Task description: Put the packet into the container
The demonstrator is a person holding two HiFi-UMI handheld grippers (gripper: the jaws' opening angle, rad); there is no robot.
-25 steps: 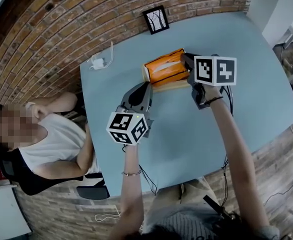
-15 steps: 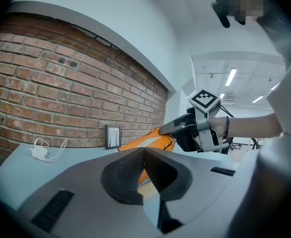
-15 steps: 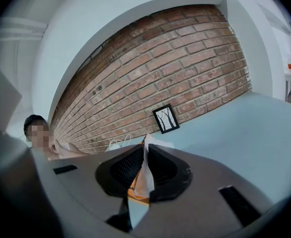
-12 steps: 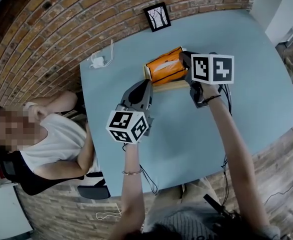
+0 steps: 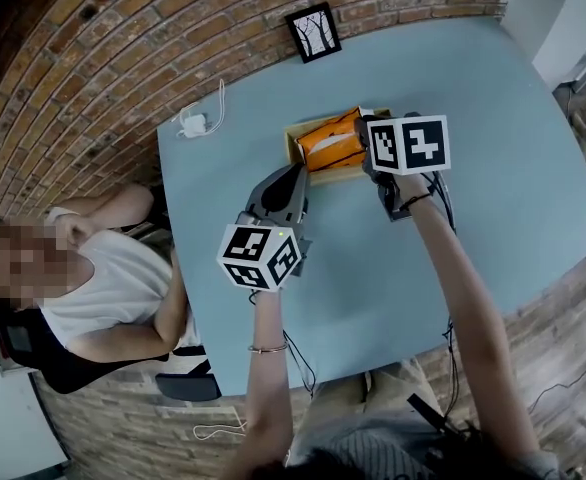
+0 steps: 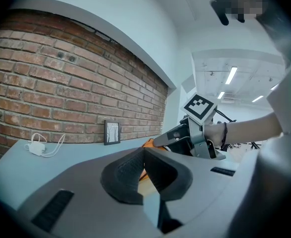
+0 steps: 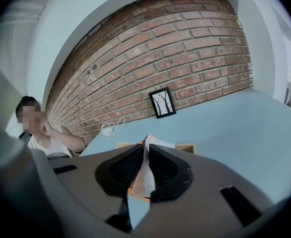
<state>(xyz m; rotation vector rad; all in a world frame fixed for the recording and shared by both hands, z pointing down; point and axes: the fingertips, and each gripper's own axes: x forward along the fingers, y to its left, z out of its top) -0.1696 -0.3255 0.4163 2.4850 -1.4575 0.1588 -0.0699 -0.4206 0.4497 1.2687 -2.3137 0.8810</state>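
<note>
The orange packet (image 5: 330,140) lies tilted in the shallow wooden container (image 5: 295,140) on the blue table. My right gripper (image 5: 366,146) is at the packet's right end. The right gripper view shows it (image 7: 146,148) shut on the packet's white sealed edge (image 7: 144,175), with the container's rim (image 7: 187,148) just beyond. My left gripper (image 5: 293,176) hovers at the container's front left corner, jaws together and holding nothing. From the left gripper view, this gripper (image 6: 143,151) points at a sliver of the orange packet (image 6: 147,143) and the right gripper (image 6: 159,142).
A small framed picture (image 5: 313,36) stands at the table's far edge against the brick wall. A white charger with its cable (image 5: 195,125) lies at the far left corner. A person (image 5: 83,278) sits off the table's left side.
My right gripper has shifted left and down with the packet, and the packet now sits lower in the container. The left gripper has barely moved.
</note>
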